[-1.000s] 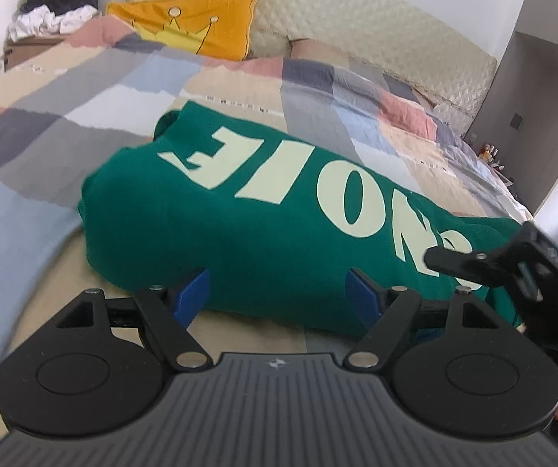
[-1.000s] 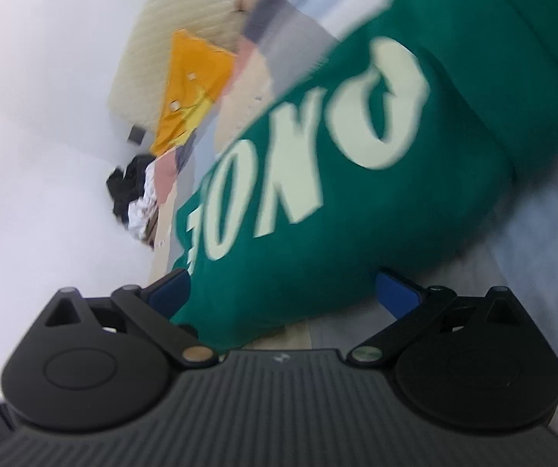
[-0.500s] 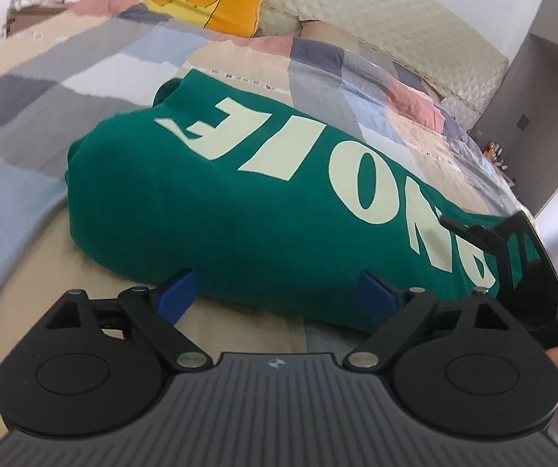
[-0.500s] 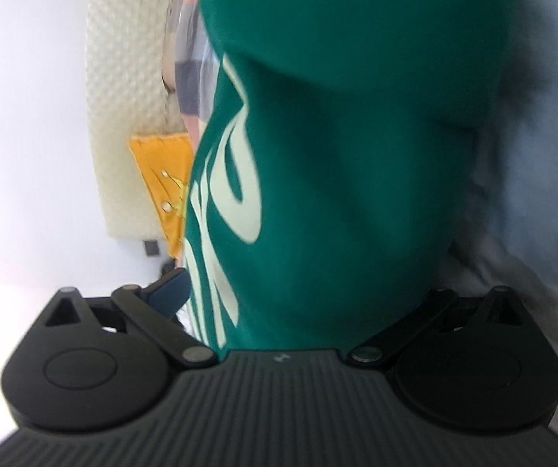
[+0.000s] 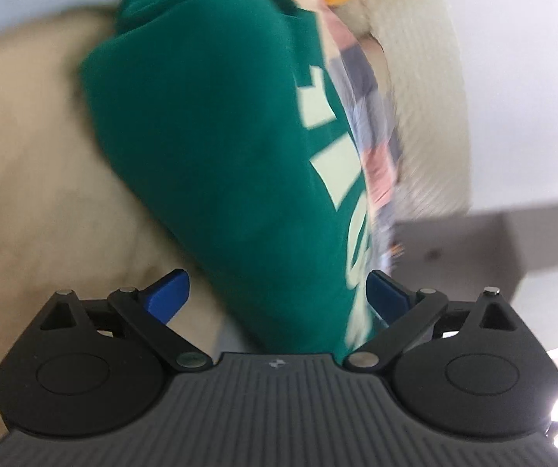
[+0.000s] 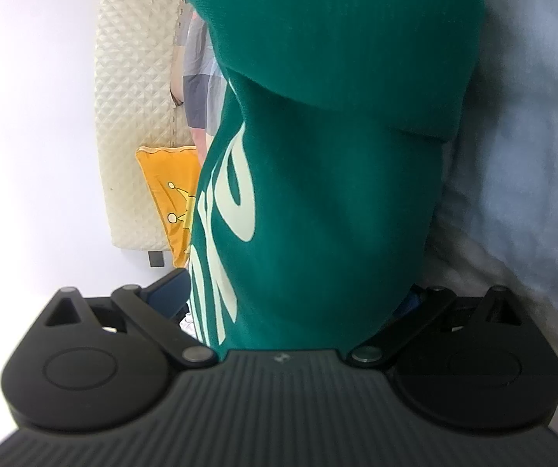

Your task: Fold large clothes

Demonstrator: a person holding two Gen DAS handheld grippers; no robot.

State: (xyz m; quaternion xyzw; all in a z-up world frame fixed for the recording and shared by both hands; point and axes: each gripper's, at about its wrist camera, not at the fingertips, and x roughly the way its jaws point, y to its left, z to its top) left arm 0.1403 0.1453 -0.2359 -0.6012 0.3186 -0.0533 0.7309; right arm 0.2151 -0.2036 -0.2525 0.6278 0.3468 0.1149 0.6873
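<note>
A folded green sweatshirt [image 5: 220, 148] with pale lettering lies on the bed and fills both views, which are rolled sideways. My left gripper [image 5: 277, 295] is at one end of it, jaws opening. The thick fold sits between the blue pads: the left pad [image 5: 166, 295] stands clear of the cloth and the right pad is beside its edge. My right gripper [image 6: 290, 295] is at the other end of the sweatshirt [image 6: 337, 194], jaws wide. The bundle fills the gap there and hides most of the right pad.
The patchwork quilt shows beige [image 5: 26, 155] beside the left gripper and blue-grey [image 6: 531, 155] beside the right. Behind the sweatshirt are an orange cushion [image 6: 166, 194] and the quilted cream headboard [image 6: 135, 97]. A grey cabinet [image 5: 473, 241] stands by the bed.
The left gripper rolled about a quarter turn, dropped toward the sweatshirt's end and spread its jaws, with the fold now between them. The right gripper rolled and closed in on the other end.
</note>
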